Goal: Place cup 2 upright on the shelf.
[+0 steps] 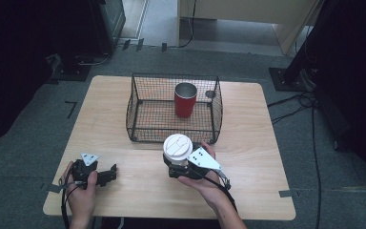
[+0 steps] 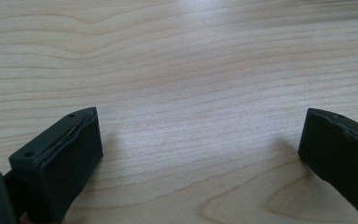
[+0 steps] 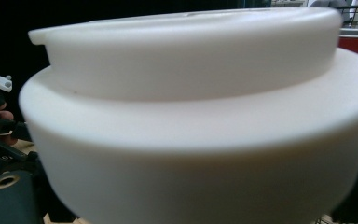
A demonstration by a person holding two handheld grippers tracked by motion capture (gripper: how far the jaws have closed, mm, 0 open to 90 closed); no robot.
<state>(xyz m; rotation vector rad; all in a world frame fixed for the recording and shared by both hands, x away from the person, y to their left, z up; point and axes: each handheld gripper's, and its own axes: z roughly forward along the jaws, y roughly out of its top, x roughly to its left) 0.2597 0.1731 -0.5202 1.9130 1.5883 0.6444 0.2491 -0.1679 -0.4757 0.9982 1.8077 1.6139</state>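
A paper cup with a white lid (image 1: pixel 177 145) stands on the wooden table (image 1: pixel 252 181) just in front of a black wire basket (image 1: pixel 132 107). My right gripper (image 1: pixel 174 166) reaches in from the right, with the cup's lower part between its jaws. The lid (image 3: pixel 186 116) looms large and blurred in the right gripper view and hides the pads, so I cannot tell whether they press on the cup. A red cup (image 1: pixel 185 100) stands upright inside the basket. My left gripper (image 1: pixel 110 174) rests at the table's front left, its jaws (image 2: pixel 200 149) open over bare wood.
The basket's near wall is right behind the white-lidded cup. Dark stands and cables lie on the grey floor around the table. Bare wood stretches to the right of the basket and between the two hands.
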